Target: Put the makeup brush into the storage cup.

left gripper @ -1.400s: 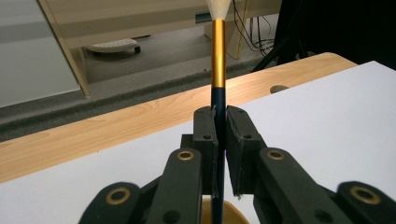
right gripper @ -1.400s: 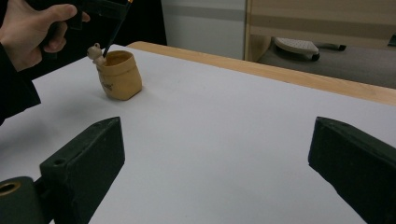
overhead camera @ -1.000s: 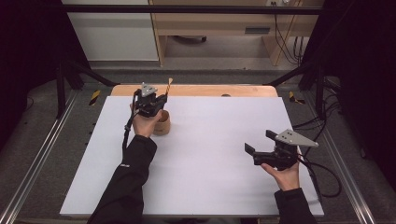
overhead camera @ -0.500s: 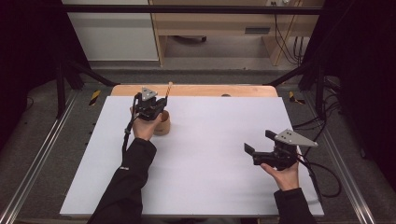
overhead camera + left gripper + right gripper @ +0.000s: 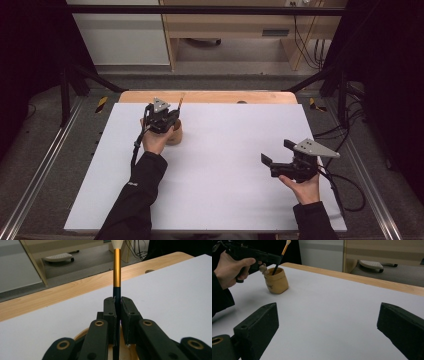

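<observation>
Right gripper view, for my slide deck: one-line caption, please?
Open right tongs face a wooden cup while the left tongs grip a paintbrush standing in it.

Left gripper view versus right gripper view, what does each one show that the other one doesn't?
The left gripper view alone shows, up close, the left hand-held gripper with its jaws closed on the dark handle of the brush, below its gold band.

The right gripper view alone shows the right hand-held gripper open with nothing between its jaws, the whole wooden pot from the side, and the person's left hand.

Both show the brush standing in the pot, and the white tabletop with its wooden edge.
</observation>
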Motion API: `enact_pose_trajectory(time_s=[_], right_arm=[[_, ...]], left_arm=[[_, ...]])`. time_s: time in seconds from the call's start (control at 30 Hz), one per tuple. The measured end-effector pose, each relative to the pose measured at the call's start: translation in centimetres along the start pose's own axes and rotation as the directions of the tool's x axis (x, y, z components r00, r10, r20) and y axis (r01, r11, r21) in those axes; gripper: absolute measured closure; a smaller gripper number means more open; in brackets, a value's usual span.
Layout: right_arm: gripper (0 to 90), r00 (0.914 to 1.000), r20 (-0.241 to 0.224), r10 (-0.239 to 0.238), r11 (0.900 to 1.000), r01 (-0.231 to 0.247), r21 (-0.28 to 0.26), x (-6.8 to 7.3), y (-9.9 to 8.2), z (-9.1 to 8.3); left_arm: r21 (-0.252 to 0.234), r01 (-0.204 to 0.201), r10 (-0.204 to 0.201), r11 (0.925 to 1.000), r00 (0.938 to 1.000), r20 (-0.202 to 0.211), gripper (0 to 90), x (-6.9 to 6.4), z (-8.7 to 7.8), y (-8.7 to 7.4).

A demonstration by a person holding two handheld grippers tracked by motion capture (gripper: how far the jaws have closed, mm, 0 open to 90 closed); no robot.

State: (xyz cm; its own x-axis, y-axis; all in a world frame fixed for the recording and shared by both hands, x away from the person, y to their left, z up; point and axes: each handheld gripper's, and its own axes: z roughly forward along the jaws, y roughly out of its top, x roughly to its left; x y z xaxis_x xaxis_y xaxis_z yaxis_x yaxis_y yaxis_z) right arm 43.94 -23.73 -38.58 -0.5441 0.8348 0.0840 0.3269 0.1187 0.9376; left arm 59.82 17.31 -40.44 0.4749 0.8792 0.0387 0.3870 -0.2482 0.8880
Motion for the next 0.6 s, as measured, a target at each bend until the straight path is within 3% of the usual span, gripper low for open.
enact_pose_trajectory(time_s=[0.6], right_arm=[[4.3, 1.0000, -0.001, 0.002, 1.0000, -0.002, -0.001, 0.19, 0.09, -0.01]], left_arm=[[0.045, -0.020, 0.020, 0.9988, 0.9998, -0.005, 82.7, -0.54, -0.46, -0.88]])
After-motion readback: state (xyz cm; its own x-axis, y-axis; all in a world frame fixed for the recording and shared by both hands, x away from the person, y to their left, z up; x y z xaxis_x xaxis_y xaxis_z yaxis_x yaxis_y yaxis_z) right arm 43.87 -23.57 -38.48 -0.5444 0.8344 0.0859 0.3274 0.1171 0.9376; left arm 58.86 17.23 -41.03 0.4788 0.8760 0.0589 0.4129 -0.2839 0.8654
